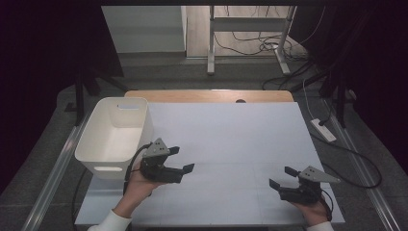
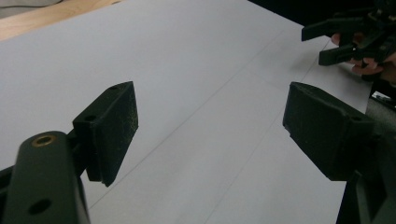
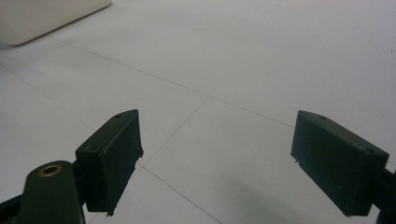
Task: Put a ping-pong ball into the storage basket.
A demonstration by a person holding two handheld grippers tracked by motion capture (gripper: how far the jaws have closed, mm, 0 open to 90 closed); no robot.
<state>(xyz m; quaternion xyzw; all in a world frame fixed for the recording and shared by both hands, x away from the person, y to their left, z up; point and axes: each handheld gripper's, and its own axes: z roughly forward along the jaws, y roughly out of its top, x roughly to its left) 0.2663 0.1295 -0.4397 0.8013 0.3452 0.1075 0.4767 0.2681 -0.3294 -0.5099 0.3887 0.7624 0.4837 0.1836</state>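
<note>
While both claws stand with their jaws spread wide and nothing between them, the left gripper sits left of centre in the high view, held by the left hand, just beside a white plastic bin at the frame's left. The right gripper, in the right hand, sits at the lower right, well apart from it. One bin, two grippers. The bin is open-topped with slot handles, its inside bare. Underneath lies a white sheet with faint seam lines, covering a wooden table. Beyond, at the upper frame, stand a grey floor, loose cables and a desk frame.
</note>
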